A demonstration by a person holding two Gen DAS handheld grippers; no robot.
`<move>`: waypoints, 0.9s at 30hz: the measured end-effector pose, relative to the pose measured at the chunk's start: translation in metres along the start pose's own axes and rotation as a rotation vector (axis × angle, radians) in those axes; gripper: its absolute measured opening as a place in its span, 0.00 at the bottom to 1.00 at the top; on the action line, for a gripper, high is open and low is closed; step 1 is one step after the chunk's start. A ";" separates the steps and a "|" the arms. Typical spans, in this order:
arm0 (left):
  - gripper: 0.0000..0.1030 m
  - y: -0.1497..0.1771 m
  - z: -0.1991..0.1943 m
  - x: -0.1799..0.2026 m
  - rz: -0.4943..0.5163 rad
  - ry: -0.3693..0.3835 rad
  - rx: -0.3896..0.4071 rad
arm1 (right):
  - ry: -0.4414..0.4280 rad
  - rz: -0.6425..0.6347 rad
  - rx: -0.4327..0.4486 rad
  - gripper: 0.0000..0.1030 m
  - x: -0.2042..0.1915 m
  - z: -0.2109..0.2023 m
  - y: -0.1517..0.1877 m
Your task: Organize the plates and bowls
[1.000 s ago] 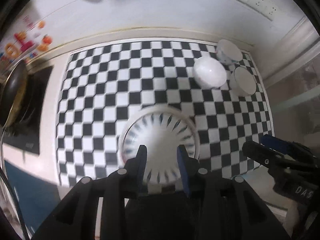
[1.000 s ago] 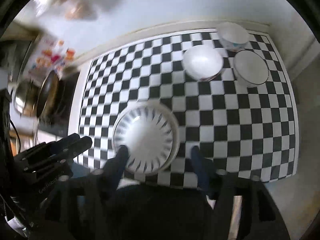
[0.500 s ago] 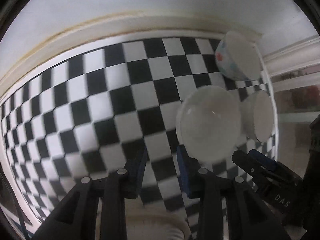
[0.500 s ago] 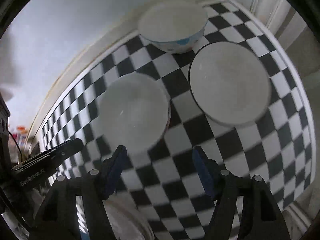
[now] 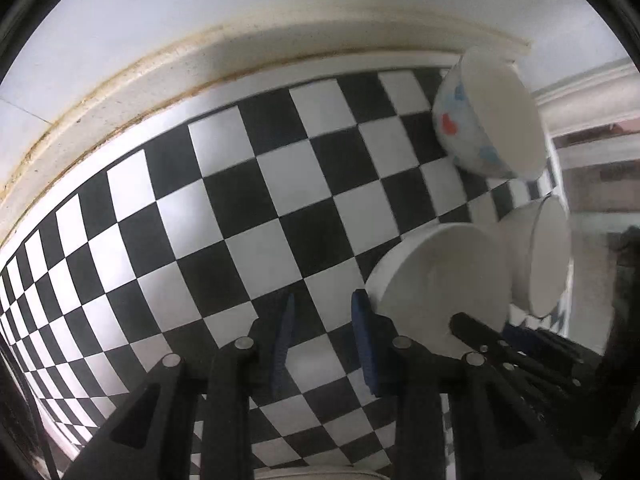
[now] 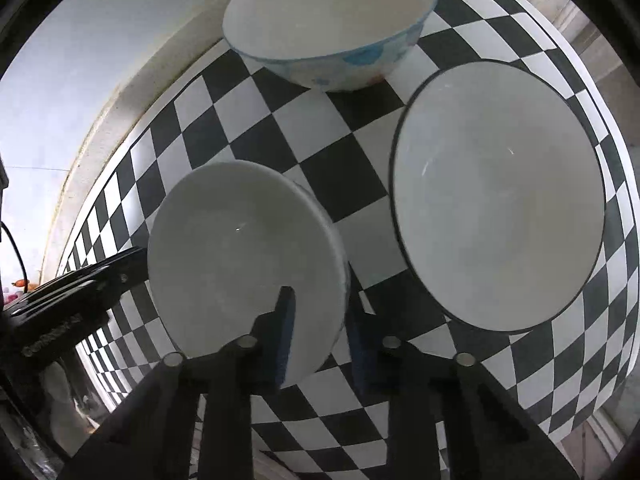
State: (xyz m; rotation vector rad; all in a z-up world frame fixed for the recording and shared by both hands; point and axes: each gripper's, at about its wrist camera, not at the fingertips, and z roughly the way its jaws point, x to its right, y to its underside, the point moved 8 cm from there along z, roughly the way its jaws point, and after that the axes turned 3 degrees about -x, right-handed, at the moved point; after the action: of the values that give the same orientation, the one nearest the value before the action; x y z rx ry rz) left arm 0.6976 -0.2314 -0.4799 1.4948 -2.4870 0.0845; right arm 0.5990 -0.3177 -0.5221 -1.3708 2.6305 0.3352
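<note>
Three bowls stand on the black-and-white checkered mat (image 6: 320, 152). My right gripper (image 6: 320, 320) is shut on the rim of the plain white bowl (image 6: 240, 248), one finger inside and one outside, and the bowl sits tilted. The black-rimmed white bowl (image 6: 500, 220) is to its right and the blue-flowered bowl (image 6: 332, 24) stands behind. In the left wrist view my left gripper (image 5: 322, 316) is open and empty over the mat, its right finger beside the plain white bowl (image 5: 440, 280). The flowered bowl (image 5: 480, 120) and the black-rimmed bowl (image 5: 540, 256) are to the right.
A pale backsplash ledge (image 5: 160, 80) and wall run behind the mat. The mat's right edge (image 6: 592, 40) meets a white frame. The rim of a plate (image 5: 320, 474) shows at the bottom of the left wrist view. The left gripper's body (image 6: 60, 292) shows at the right wrist view's left.
Both grippers moved forward from the patterned plate to the bowls. The right gripper's fingers closed from wide open onto the plain white bowl's rim, and the bowl now tilts.
</note>
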 end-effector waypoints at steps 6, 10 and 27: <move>0.29 -0.001 -0.018 0.005 -0.011 0.116 0.003 | -0.003 -0.021 -0.005 0.25 -0.002 -0.004 -0.002; 0.29 0.000 0.007 0.012 0.003 0.127 -0.057 | -0.006 -0.015 -0.019 0.25 -0.004 0.000 -0.001; 0.15 0.033 0.021 0.019 0.008 0.111 -0.033 | 0.004 -0.046 0.020 0.12 -0.002 -0.013 0.014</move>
State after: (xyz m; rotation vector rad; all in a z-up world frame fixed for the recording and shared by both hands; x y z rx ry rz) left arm 0.6564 -0.2354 -0.4936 1.4272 -2.3950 0.1235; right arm 0.5878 -0.3120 -0.5076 -1.4243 2.5941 0.2995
